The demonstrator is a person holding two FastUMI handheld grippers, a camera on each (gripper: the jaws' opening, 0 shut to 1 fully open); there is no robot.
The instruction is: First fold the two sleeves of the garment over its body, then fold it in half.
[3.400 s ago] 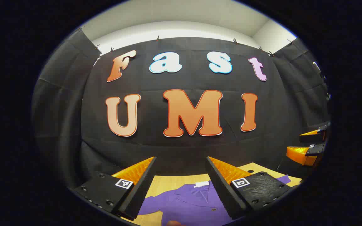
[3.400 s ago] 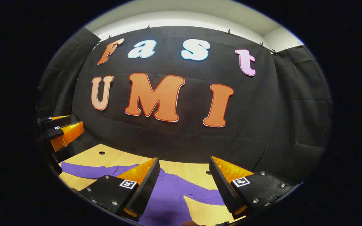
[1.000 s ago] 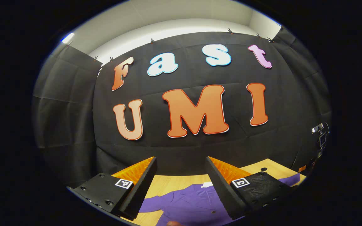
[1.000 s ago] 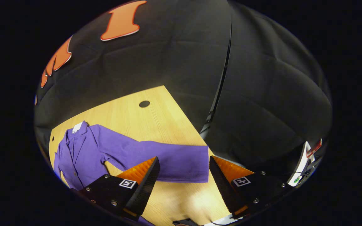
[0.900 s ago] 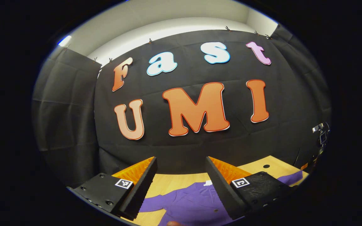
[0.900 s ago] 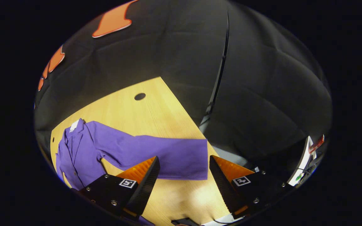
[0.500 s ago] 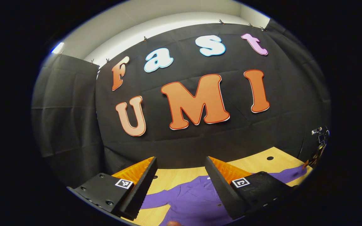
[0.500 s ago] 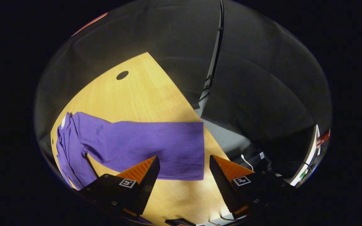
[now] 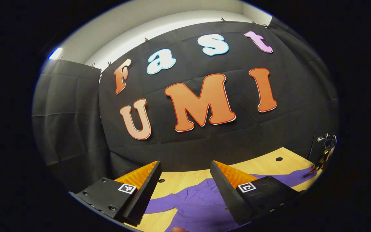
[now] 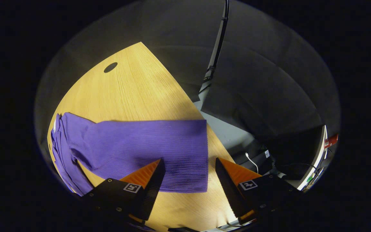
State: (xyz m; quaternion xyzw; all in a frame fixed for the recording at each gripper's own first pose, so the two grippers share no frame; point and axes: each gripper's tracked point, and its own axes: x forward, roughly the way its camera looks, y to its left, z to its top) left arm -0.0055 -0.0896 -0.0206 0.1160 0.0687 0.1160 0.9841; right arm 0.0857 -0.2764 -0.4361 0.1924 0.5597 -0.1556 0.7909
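Sleeve lies flat on the bench; my right tool hangs wide above its cuff. I should pinch the cuff's near corner squarely, while the left tool, also wide, waits over the garment.

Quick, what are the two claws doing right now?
Left claw: open, holding nothing, above the purple garment.
Right claw: open, holding nothing, at the sleeve end.
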